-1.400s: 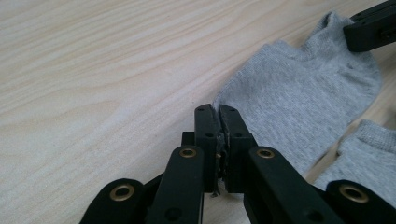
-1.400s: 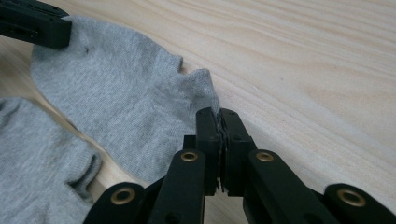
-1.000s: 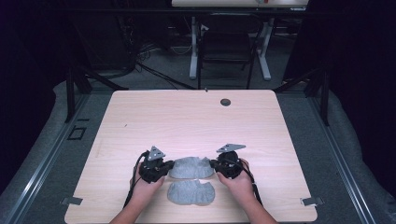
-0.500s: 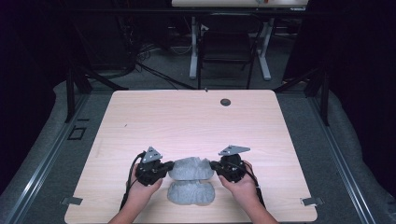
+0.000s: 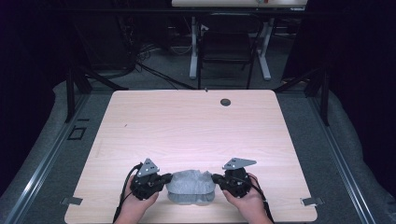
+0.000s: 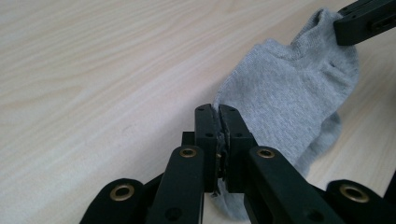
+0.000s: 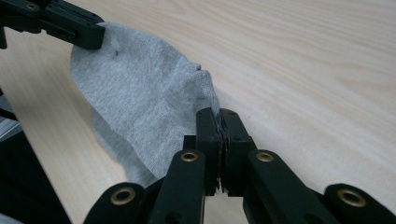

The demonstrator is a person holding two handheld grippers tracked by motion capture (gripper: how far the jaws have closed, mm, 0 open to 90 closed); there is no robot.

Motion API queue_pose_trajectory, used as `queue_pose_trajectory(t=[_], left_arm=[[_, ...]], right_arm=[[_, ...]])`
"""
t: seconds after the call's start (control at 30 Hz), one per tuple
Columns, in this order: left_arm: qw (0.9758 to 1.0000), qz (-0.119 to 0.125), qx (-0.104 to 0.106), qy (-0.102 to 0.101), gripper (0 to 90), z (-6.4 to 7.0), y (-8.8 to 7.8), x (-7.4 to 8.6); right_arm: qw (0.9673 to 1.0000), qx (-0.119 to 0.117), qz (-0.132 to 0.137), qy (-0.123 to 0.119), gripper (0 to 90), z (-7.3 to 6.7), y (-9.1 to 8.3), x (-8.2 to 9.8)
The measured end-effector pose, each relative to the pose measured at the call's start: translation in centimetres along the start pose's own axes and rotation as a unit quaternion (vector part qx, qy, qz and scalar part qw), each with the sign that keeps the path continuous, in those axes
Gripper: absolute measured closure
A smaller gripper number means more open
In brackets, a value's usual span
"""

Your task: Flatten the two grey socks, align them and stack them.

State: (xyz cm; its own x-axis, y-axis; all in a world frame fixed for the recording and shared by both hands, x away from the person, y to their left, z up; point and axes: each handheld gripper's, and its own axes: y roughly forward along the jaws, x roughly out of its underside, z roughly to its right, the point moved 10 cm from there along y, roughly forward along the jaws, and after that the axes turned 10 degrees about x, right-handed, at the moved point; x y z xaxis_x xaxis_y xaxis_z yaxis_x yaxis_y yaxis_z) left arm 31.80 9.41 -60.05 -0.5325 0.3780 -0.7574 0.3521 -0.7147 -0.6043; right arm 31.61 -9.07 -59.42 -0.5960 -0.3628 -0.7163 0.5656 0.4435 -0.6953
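Your left gripper (image 6: 218, 122): jaws clamped on grey sock (image 6: 285, 98) edge | your right gripper (image 7: 219, 123): jaws clamped on opposite edge | sock spans between, above tabletop (image 5: 187, 126).

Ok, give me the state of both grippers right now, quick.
Left gripper: closed, pinching one end of the grey sock.
Right gripper: closed, pinching the other end of the same sock.
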Motion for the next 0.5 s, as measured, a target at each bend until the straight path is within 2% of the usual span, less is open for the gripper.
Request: queue_pose_trajectory(t=[0.1,0.27,0.4,0.5], left_arm=[[1.0000,-0.008,0.002,0.002,87.5,0.3,0.0,0.6],[0.9999,-0.007,0.005,-0.006,87.4,0.6,0.0,1.2],[0.9998,-0.015,0.008,-0.006,87.4,0.6,0.2,1.8],[0.9997,-0.022,0.008,-0.003,87.4,0.6,0.5,2.1]], right_arm=[[1.0000,-0.007,-0.004,-0.001,87.6,-0.6,-0.1,0.7],[0.9999,-0.011,-0.008,-0.004,87.5,-1.2,-0.1,1.3],[0.9998,-0.010,-0.012,-0.009,87.4,-1.3,-0.1,1.7],[0.9996,-0.012,-0.024,-0.007,87.3,-1.2,0.1,2.2]])
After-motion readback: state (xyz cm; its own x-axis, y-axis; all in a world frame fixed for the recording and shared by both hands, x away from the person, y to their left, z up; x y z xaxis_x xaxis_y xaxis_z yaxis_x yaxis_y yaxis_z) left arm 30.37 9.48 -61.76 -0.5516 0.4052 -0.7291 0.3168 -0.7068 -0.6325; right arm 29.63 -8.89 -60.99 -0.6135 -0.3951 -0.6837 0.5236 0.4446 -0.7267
